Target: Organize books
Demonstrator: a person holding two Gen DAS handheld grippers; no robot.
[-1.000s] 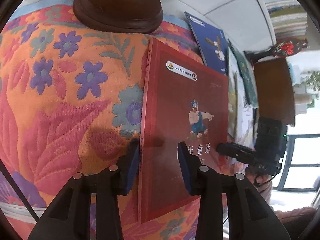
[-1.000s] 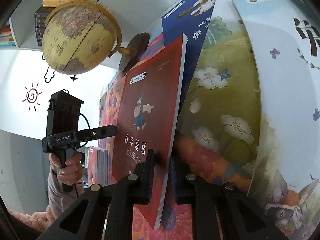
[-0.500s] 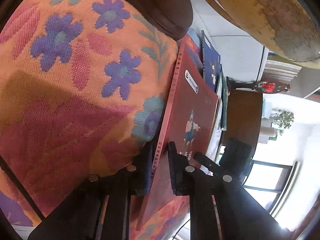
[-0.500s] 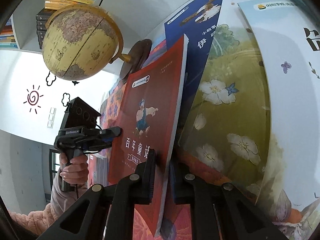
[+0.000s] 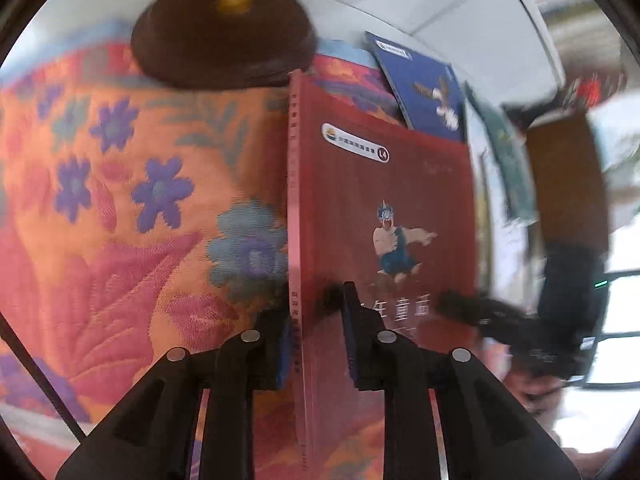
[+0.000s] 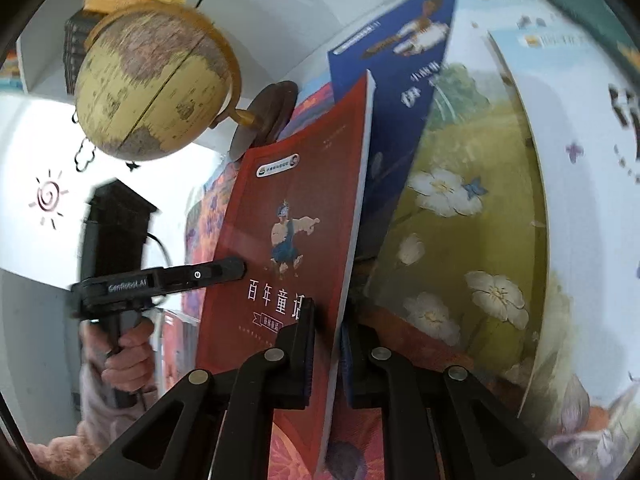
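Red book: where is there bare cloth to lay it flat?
Free: the floral cloth left of the red book, below the globe base. Crowded: its other side, where the blue book and more books lean close together.

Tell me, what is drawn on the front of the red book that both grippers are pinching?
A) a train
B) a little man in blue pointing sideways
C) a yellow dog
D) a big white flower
B: the red book clamped by the right gripper and the left gripper shows a small figure in blue with one arm stretched out.
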